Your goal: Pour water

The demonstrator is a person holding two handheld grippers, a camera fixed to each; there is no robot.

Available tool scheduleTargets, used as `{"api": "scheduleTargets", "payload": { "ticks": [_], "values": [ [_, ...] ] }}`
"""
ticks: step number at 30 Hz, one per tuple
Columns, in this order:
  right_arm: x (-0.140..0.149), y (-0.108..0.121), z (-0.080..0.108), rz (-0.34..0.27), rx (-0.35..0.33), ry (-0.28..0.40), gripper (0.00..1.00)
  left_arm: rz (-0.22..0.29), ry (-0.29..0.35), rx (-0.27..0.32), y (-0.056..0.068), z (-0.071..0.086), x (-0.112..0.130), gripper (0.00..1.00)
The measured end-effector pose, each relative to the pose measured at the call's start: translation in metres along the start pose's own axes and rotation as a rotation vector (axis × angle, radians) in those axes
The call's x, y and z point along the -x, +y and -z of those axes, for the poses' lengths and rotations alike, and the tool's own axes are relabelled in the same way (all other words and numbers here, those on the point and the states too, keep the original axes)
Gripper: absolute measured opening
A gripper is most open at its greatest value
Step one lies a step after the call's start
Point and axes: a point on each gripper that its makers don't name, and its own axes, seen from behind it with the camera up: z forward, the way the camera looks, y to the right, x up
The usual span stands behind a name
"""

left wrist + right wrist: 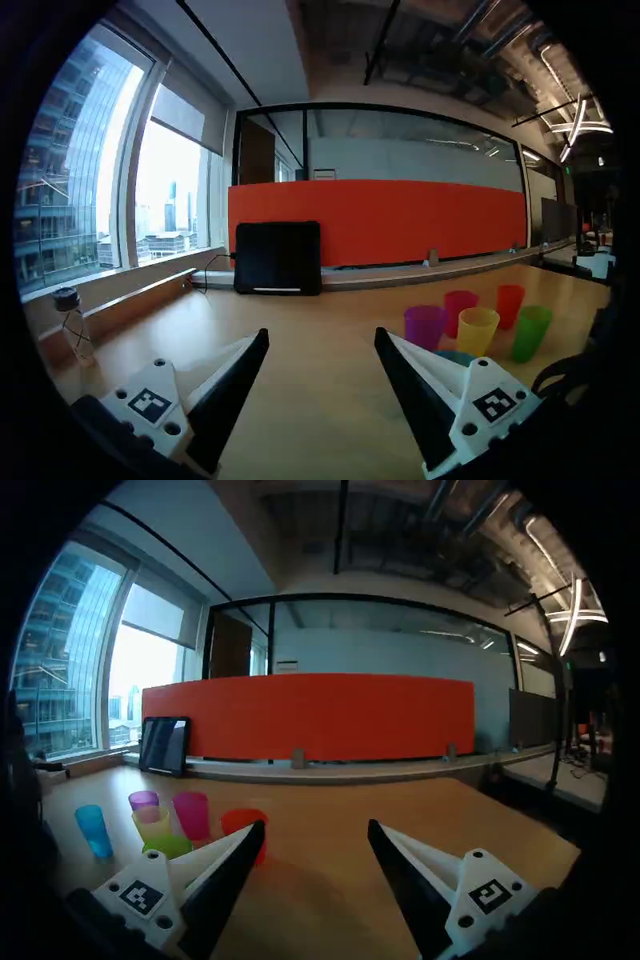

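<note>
Left gripper view first: my left gripper [321, 332] is spread wide, fingers well apart and holding nothing, just bare table [320, 400] showing through the gap. There's loads of open wood straight ahead, all the way to the far edge. A black tablet [278, 258] stands upright there, in front of the orange partition [376, 222]. The left edge runs along a low wooden ledge [136, 296] under the windows. The bottle [72, 324] stands upright by that ledge, toward the near-left corner. It's clear with a dark cap, and I can't tell how much is in it. The cups are bunched over on the right side, well apart from the bottle: purple cup [423, 326], pink cup [459, 310], yellow cup [478, 330], red cup [510, 305] and green cup [530, 331]. A teal-blue cup [456, 358] peeks out from behind the finger on the right of the view. They're all upright, translucent plastic, and I can't see inside any of them.

Right gripper view: my right gripper [315, 824] is just as wide open, with nothing between the fingers. The middle and right of the table [448, 824] are free out to the right edge and the far-right corner. The cup cluster sits toward the near-left. The teal-blue cup [94, 830] is off on its own nearest the left edge. Then come the purple cup [144, 800] and yellow cup [152, 822] close together, with the pink cup [192, 814] next to them. The green cup [168, 846] is partly hidden behind the finger on the left of the view, and the red cup [242, 820] is just past that finger's tip. The tablet [164, 745] is up at the far-left corner
</note>
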Motion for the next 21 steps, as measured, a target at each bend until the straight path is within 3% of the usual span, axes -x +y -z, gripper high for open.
{"api": "scheduleTargets", "payload": {
  "ticks": [5,13,21],
  "values": [
    [-0.026,-0.002,-0.003,0.018,-0.028,-0.016,1.00,0.011,-0.010,0.017,0.002,-0.007,-0.021,0.99],
    [-0.073,-0.008,-0.009,0.056,-0.083,-0.033,1.00,0.028,-0.018,0.049,0.000,-0.014,-0.075,0.98],
    [-0.122,-0.016,-0.010,0.028,-0.135,-0.033,1.00,0.019,-0.006,0.078,-0.005,-0.017,-0.129,0.99]
  ]
}}
